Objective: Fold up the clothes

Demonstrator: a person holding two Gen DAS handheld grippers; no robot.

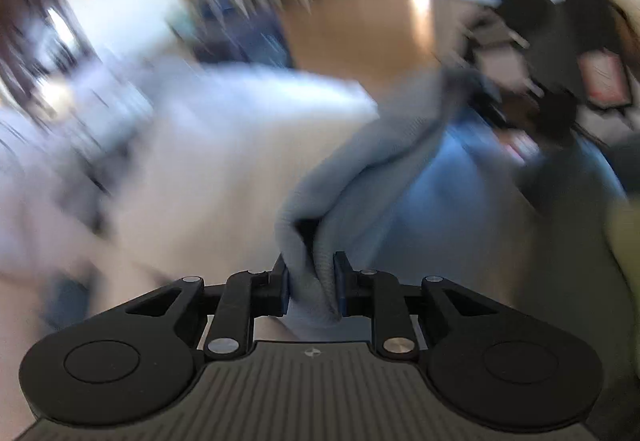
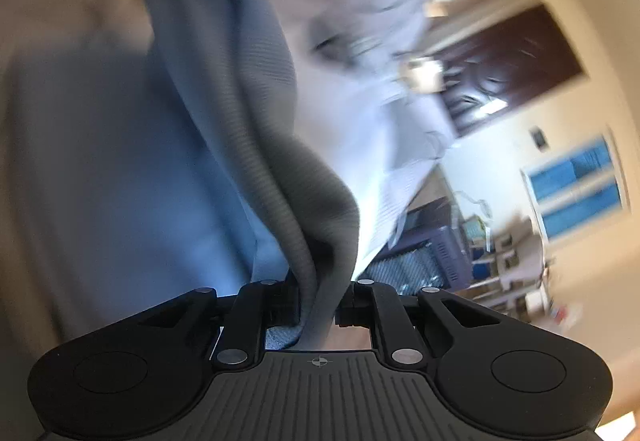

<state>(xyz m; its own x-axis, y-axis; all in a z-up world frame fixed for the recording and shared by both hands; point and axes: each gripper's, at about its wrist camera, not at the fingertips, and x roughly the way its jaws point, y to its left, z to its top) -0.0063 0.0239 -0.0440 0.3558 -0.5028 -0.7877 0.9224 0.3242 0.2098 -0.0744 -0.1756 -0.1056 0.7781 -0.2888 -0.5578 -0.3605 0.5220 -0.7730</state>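
Left gripper (image 1: 311,283) and right gripper (image 2: 320,301) clamped on grey garment (image 1: 360,161) hem (surroundings blurred).

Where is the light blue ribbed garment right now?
The light blue ribbed garment hangs stretched between both grippers, pinched in the left gripper and the right gripper.

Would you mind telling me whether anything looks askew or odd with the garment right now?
Nothing looks damaged. The light blue garment is bunched into a twisted rope between the left gripper and right gripper, both clamped on gathered folds rather than flat edges. Motion blur hides the rest.
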